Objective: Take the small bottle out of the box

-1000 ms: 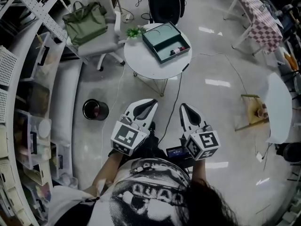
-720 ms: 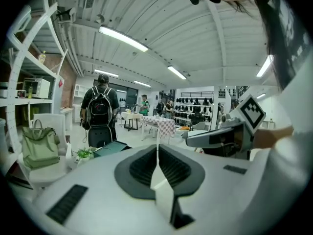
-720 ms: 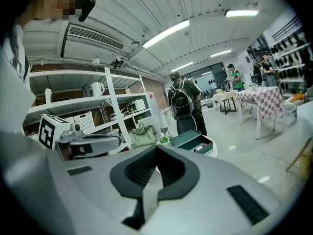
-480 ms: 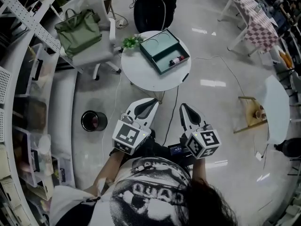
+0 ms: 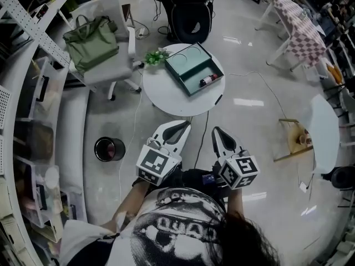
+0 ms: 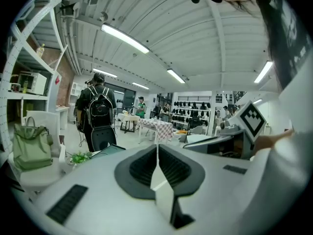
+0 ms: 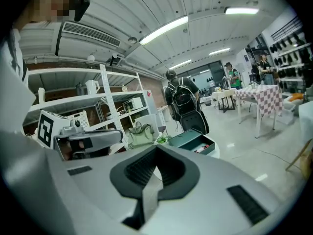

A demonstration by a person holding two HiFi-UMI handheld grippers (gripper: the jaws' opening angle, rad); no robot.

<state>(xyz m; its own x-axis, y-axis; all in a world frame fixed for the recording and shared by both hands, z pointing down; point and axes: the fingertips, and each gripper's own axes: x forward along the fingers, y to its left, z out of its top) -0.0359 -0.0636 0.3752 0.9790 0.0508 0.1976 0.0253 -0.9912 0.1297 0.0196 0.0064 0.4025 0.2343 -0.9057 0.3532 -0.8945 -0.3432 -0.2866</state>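
Note:
An open green box (image 5: 193,68) lies on a round white table (image 5: 166,93) ahead of me, with a small bottle (image 5: 208,80) with a red part lying in its near right corner. In the right gripper view the green box (image 7: 191,142) shows beyond the jaws, the small bottle (image 7: 200,149) inside. Both grippers are held low in front of the person, well short of the table. My left gripper (image 5: 182,124) is shut with nothing in it. My right gripper (image 5: 217,131) is shut and empty too. In the left gripper view the left gripper (image 6: 157,146) has its jaws closed together.
A small green plant (image 5: 155,56) sits at the table's far left edge. A white chair with a green bag (image 5: 91,35) stands left of the table. A black bin (image 5: 108,148) is on the floor at left. A person with a black backpack (image 5: 190,10) stands behind the table. A cable (image 5: 202,134) runs across the floor.
The table with the box has come closer and lower in the head view as the person walks toward it. Both grippers stay shut, side by side.

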